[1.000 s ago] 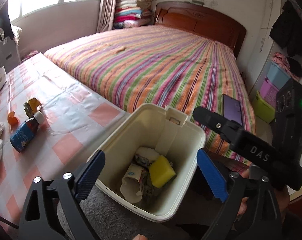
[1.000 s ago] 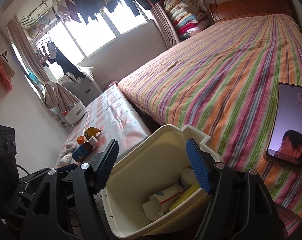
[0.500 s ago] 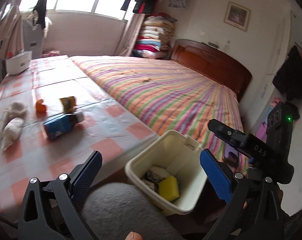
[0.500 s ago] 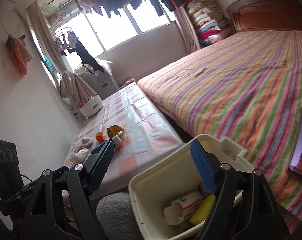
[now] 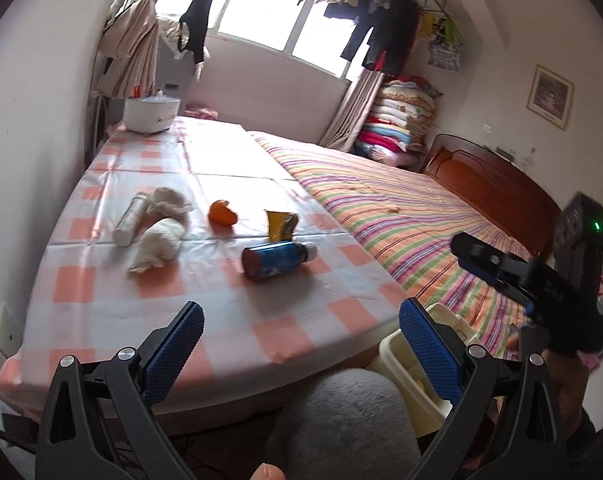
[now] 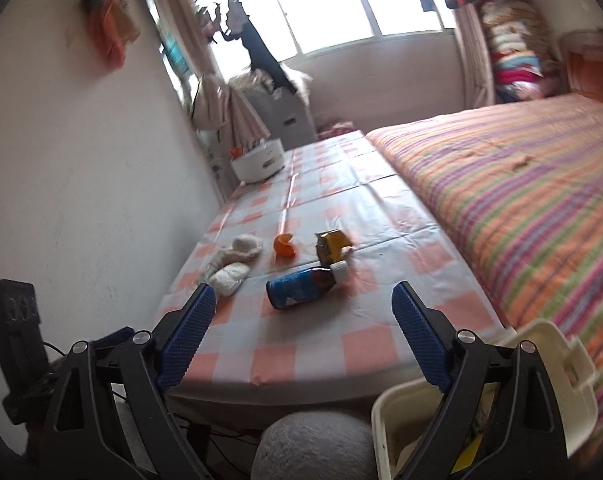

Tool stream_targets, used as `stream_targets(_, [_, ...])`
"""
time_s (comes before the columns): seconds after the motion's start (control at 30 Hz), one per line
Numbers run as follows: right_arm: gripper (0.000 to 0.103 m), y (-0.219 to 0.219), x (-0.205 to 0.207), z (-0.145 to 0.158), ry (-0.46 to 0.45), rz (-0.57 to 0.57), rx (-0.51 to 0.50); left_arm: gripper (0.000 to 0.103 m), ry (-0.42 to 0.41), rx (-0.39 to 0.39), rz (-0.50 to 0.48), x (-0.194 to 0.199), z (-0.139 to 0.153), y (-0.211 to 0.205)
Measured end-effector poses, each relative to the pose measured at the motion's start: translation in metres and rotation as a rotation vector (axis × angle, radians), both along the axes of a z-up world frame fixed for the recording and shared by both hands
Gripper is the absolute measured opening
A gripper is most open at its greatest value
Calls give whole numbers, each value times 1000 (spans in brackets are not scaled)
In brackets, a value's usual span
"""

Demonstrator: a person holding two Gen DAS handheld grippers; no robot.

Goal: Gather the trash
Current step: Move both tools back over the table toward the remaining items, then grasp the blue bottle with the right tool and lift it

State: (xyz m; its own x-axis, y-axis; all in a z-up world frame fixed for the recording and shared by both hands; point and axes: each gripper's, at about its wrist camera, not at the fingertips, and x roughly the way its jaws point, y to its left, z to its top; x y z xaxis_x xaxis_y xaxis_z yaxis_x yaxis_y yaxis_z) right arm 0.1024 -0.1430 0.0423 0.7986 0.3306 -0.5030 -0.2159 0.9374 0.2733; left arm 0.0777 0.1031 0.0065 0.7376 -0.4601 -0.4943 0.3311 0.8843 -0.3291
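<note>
**Both tongs wide open above the near table edge, trash lying ahead**

The left gripper (image 5: 301, 344) hangs with its blue-padded jaws spread wide and nothing between them; the right gripper (image 6: 301, 332) is equally wide open and empty. Both sit short of the table with the pink-and-white checked plastic cloth (image 5: 101, 304).

On the cloth lies the trash. A brown bottle with a blue label and white cap (image 5: 275, 259) lies on its side, nearest the tongs. Just behind it stands a crumpled yellow carton (image 5: 281, 225), and beside that a piece of orange peel (image 5: 222, 212). Further left, two wads of white tissue (image 5: 159, 242) lie touching a small white tube (image 5: 129, 220). A white round pot (image 5: 151, 112) stands at the far end by the window.

The cream plastic waste bin (image 6: 557, 364) stands low at the right, between table and striped bed (image 6: 521, 200), partly hidden by the right gripper's finger; something yellow shows inside. A grey fuzzy rounded shape (image 6: 313, 444) fills the bottom centre, below the table edge. Nothing lies between the open jaws and the bottle.
</note>
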Motion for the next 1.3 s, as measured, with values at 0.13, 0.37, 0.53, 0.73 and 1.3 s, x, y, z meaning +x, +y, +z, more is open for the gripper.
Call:
stream_targets(0.13, [89, 29, 32, -9, 47, 76, -101, 95, 67, 0, 37, 3, -10, 20])
stream_targets(0.37, [89, 56, 80, -30, 120, 309, -100, 95, 141, -14, 185, 7, -24, 68])
stream_targets(0.53, [89, 86, 106, -30, 95, 686, -345, 95, 173, -60, 210, 7, -28, 90])
stream_targets(0.73, [89, 131, 139, -51, 234, 914, -641, 95, 155, -56, 247, 2, -23, 99])
stream_targets(1.3, [76, 138, 202, -106, 460, 993, -731, 95, 166, 2, 237, 12, -14, 85])
